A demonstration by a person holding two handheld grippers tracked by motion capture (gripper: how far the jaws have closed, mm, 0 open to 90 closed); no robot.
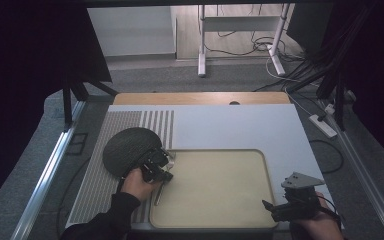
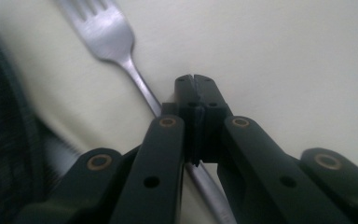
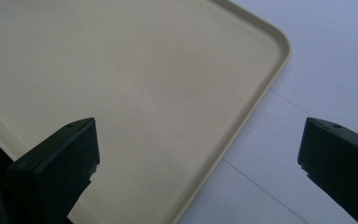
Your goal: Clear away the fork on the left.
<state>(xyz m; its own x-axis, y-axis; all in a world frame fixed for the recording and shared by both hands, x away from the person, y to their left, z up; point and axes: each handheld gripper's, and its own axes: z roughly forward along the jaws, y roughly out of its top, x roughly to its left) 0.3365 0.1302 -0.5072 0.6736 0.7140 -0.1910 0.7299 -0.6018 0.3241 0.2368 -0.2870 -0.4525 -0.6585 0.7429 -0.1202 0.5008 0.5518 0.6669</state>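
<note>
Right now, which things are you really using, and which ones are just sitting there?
In use, as far as I can judge:
- fork, left gripper shut by its handle
- cream tray under it

Just there:
- dark round mat
- right gripper, open, holding nothing
- floor cables

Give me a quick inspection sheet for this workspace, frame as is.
Surface: pale mat on the table, striped band along its left side.
Job's things: beige tray; fork at the tray's left edge; dark round mat left of the tray.
Clutter: nothing seen.
Grippers: left tongs shut on the fork's handle; right tongs open, over the tray's near right corner.
Cables: loose leads on the floor beyond the table, power strip at right.
Surroundings: white stand legs, dark curtains either side.
</note>
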